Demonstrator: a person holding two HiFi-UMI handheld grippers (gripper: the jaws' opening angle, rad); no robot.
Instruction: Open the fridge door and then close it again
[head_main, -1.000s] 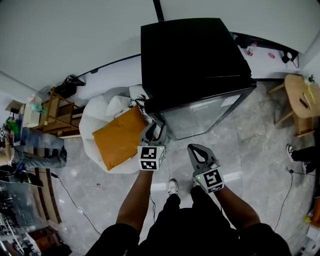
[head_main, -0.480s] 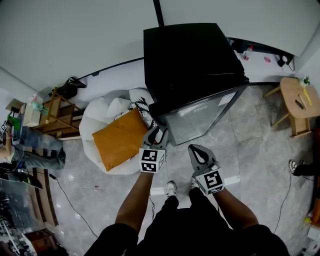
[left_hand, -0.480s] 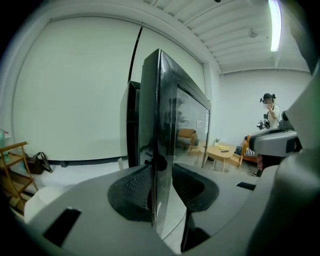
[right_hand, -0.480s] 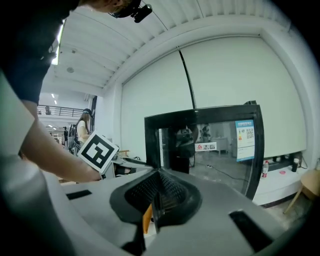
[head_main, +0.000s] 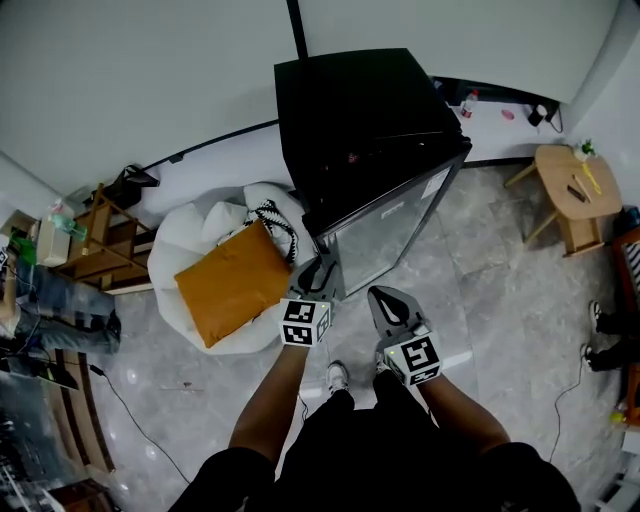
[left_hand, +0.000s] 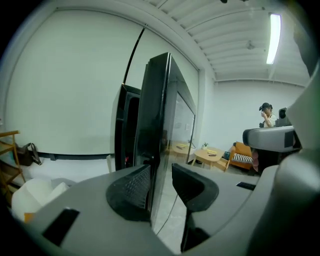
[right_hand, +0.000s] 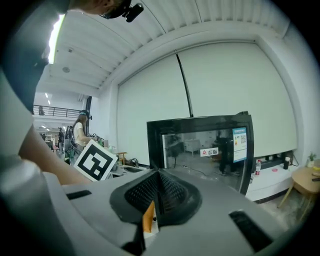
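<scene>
Fridge door (head_main: 390, 230) of dark, mirror-like glass in a glossy black frame stands slightly ajar on a squat, boxy black fridge (head_main: 360, 120), which backs onto a plain white wall (head_main: 150, 80) over a floor (head_main: 480, 290) of grey marbled tiles. The right gripper view shows the glass front square-on, with a small red-and-white label and a blue sticker (right_hand: 240, 144) in its upper corner; their print is too small to read. In the left gripper view the door is seen edge-on (left_hand: 155, 115). Behind it is a narrow dark gap with a faint red glow, and nothing else of the inside can be made out. The left gripper (head_main: 318, 268) has its jaws held fairly wide and clamped across the free edge of the fridge door. One ribbed grey pad (left_hand: 132, 187) lies against the inner side, the smooth one against the glass face. From the head view this gripper covers the door's lower near corner. The right gripper (head_main: 385, 298) hangs just beside it, clear of the fridge, with its ribbed pads (right_hand: 172, 192) pressed flat together and nothing between them. Only a sliver of orange shows through the slit beneath. Left of the fridge a flat orange cushion (head_main: 232, 282) lies on a soft, rounded white beanbag (head_main: 195, 230). A round wooden side table (head_main: 565, 178) stands well apart at the right. The corners of both gripper views are black.
</scene>
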